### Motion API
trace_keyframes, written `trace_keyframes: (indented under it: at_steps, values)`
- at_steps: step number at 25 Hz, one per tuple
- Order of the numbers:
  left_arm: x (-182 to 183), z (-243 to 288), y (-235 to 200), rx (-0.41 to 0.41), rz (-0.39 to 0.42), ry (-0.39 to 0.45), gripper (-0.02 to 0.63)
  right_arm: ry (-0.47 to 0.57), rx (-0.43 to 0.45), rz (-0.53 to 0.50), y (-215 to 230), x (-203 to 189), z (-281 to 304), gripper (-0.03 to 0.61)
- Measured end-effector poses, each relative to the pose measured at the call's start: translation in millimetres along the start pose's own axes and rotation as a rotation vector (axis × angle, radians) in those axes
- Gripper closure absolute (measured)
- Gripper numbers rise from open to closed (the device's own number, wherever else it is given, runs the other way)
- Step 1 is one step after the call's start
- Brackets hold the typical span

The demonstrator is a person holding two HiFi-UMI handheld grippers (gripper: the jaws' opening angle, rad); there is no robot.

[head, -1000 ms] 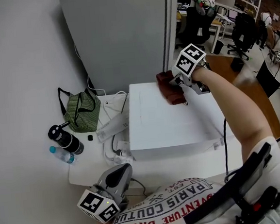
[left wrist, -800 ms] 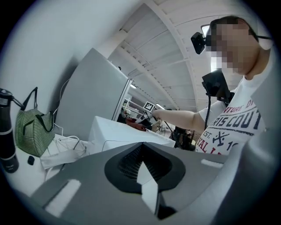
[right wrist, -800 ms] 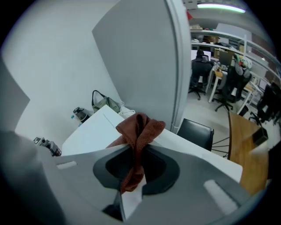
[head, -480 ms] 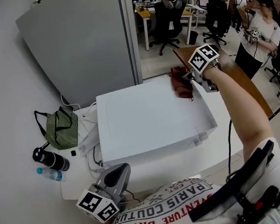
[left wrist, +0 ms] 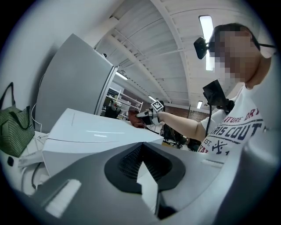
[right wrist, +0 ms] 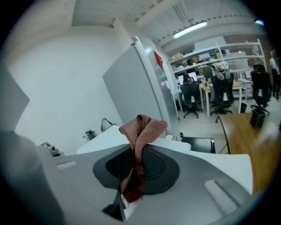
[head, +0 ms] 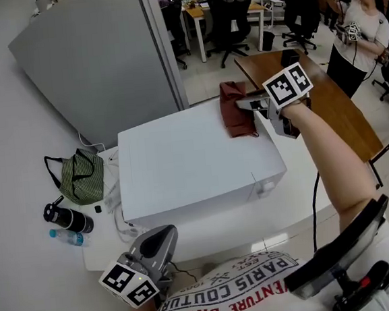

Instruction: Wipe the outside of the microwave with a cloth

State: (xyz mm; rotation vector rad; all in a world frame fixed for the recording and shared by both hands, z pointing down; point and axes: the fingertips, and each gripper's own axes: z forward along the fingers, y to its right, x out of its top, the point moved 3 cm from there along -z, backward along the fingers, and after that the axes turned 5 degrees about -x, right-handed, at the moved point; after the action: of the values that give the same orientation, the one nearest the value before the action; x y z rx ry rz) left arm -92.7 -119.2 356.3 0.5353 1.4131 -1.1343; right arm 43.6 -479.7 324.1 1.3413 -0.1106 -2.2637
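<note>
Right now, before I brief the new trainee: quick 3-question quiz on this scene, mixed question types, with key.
1. True or false: the left gripper holds the cloth.
2. Where on the microwave is the cloth? A) on its front door B) at the far right part of its top C) on its left side wall
3. Fill in: left of the microwave lies a green striped ___.
Key: 1 false, the right gripper is shut on the cloth and the left gripper is shut on nothing. 2 B. 3 bag.
</note>
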Motion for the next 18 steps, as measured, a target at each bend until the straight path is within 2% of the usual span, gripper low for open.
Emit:
trace_keyframes:
  at_steps: [3,6,11,14,18]
  values:
    - [-0.2,6.7,8.7,0.001,0.010,-0.023,0.607,0.132,0.105,-0.109,-53.6,-9.0,-27.4,0.532]
    - [3.4,16.8,17.9,-0.023,0.026,-0.039,0.607,0.252,0.227,-0.177,-111.1,-31.3,-60.2,0.532]
    - [3.3,35.7,41.7,-0.129,0.052,-0.049,0.607,0.331,0.364,-0.194,-191.1,-100.8,-104.8,0.531]
    - [-6.2,34.7,55.8,-0.193,0.049,-0.065,0.607,0.320,0.372,-0.176,-224.8,-151.6,-105.0,0.529]
    - [-23.8,5.0,70.1,-0.251,0.047,-0.077,0.607,0.301,0.309,-0.121,-265.7,-213.3,-89.2,0.531]
